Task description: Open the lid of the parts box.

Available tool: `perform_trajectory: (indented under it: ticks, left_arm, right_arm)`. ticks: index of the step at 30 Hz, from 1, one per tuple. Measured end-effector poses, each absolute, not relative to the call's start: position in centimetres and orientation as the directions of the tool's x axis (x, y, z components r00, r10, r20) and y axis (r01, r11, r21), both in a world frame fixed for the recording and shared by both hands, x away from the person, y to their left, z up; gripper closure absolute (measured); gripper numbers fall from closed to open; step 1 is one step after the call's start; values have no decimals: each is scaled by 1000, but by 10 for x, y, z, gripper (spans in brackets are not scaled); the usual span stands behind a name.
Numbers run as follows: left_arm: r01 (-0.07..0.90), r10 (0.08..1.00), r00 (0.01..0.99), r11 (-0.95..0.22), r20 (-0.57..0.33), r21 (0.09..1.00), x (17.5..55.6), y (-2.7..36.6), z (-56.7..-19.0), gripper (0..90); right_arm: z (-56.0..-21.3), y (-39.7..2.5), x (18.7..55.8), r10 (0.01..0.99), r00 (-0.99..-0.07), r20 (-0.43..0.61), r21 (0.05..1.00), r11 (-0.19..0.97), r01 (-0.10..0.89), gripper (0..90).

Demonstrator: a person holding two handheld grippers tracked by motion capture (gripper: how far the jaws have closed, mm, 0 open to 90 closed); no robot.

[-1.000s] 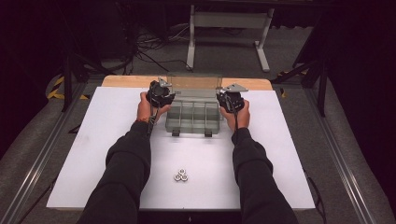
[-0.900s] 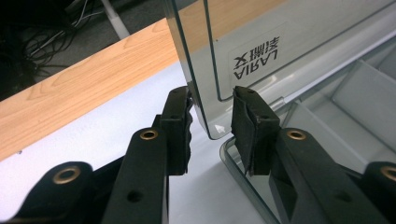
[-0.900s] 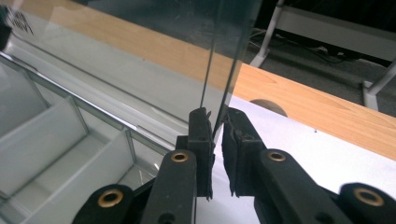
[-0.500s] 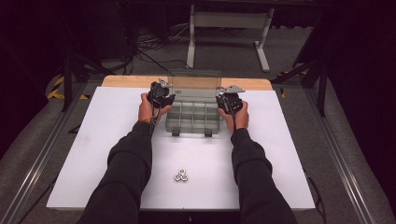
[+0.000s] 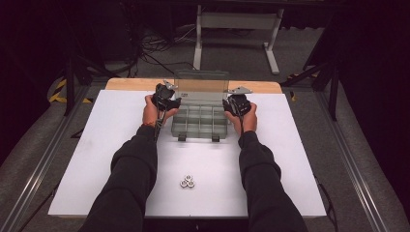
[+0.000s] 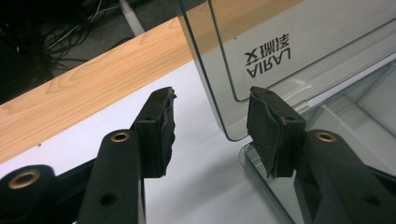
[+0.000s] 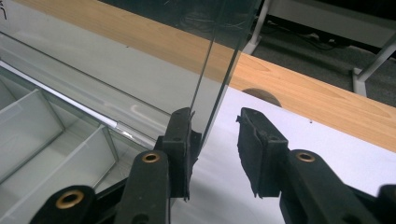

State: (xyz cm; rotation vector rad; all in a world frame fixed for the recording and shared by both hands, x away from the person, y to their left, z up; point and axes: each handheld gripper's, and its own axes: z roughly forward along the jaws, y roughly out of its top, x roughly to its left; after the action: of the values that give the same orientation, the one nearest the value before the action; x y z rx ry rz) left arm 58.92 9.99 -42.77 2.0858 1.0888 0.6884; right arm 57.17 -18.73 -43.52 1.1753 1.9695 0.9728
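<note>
Box: a clear plastic organizer box [image 5: 199, 120] is set near the far edge of the white table [image 5: 96, 140], about midway between its left and right edges.
Lid: the clear lid [image 5: 201, 88] is stood up almost straight at the back of the box; mirrored letters are seen on it in the left gripper view [image 6: 268, 56].
Inside the box: the box is split by thin walls into small compartments [image 7: 51, 135]; nothing is seen in the ones that show.
Left gripper: the left gripper [image 5: 165, 96] is held at the lid's left edge; its jaws are spread apart, with the lid's edge between the pads [image 6: 271, 126] and no squeeze on it.
Right gripper: the right gripper [image 5: 237, 102] is held at the lid's right edge; its jaws are spread too, and the lid's edge is seen close by one pad [image 7: 180, 135], touching or not cannot be told.
Nuts: three small metal nuts [image 5: 187, 181] are bunched together near the near edge of the table, well apart from the box.
Open room: bare white table is seen left and right of the box and between the box and the nuts.
Far edge: a wooden strip [image 5: 130, 84] runs just behind the box.
</note>
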Motion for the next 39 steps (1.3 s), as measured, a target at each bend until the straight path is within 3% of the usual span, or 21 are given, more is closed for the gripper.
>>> perform_trajectory:
  ticks: [13,22,39]
  left_arm:
    - [504,855,502,-412,131,759,588,103,-427,527]
    - [475,825,535,-470,180,744,575,101,-422,500]
    - [347,759,592,-545,273,763,520,116,-389,414]
  right_arm:
    - [-433,-182,572,907,-398,-138,837,322,443,613]
    - [-429,-183,562,900,-415,-132,842,323,433,586]
    - [-397,-200,510,883,-445,-149,878,325,351,536]
